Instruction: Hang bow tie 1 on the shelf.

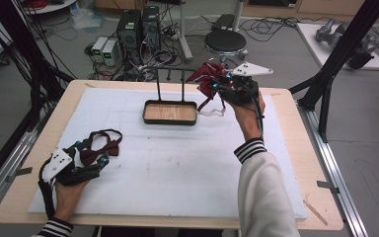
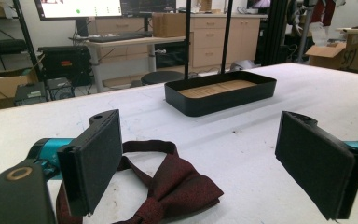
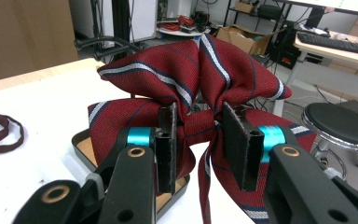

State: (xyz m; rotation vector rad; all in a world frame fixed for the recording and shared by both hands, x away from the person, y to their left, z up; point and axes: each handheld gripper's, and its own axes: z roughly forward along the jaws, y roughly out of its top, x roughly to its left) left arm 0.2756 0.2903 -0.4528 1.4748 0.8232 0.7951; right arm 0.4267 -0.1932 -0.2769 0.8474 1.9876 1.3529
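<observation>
A dark red bow tie (image 1: 104,146) with its strap loop lies on the white foam mat at the left. My left gripper (image 1: 90,157) rests on the mat around it, open, and the tie (image 2: 177,186) lies between and below the wide-apart pads (image 2: 93,158). My right gripper (image 1: 216,84) hangs above the mat's far right, just right of the tray, shut on the knot of a red striped bow tie (image 3: 186,79). That tie (image 1: 208,79) has a white strap dangling toward the black tray (image 1: 170,120) with a wooden floor.
The tray (image 2: 223,100) has a tall black wire handle (image 1: 170,84) at its far side. White foam mat (image 1: 177,163) covers the wooden table. A stool (image 1: 225,42), computers and cables stand on the floor beyond the table; black frame posts flank it.
</observation>
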